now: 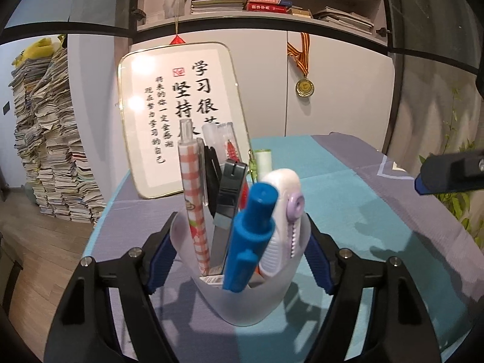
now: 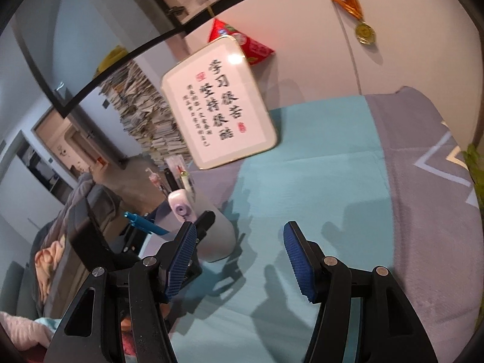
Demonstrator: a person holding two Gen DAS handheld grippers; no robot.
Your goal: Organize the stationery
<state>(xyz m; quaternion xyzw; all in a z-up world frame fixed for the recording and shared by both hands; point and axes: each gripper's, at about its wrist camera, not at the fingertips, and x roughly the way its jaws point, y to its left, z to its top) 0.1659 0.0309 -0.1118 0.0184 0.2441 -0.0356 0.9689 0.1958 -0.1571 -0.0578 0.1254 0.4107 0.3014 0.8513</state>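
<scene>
Gripped by the left hand-held gripper (image 1: pixel 239 243), the frosted pen cup (image 1: pixel 242 296) stands full on the bench (image 1: pixel 348 181) (blue marker (image 1: pixel 251 236) leaning out), so hold it level while the right hand-held gripper (image 2: pixel 240 260), wide and empty, hovers beside it.

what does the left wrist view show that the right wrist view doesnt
Only the left wrist view: the left gripper clamped on the frosted pen cup, the checked pen in it, and the bookshelf above.

Only the right wrist view: the right gripper open with nothing between its pads, and a red packet behind the frame.

Both: the calligraphy frame, the blue marker, the correction tape, the medal, the paper stack and the teal and grey tablecloth.
</scene>
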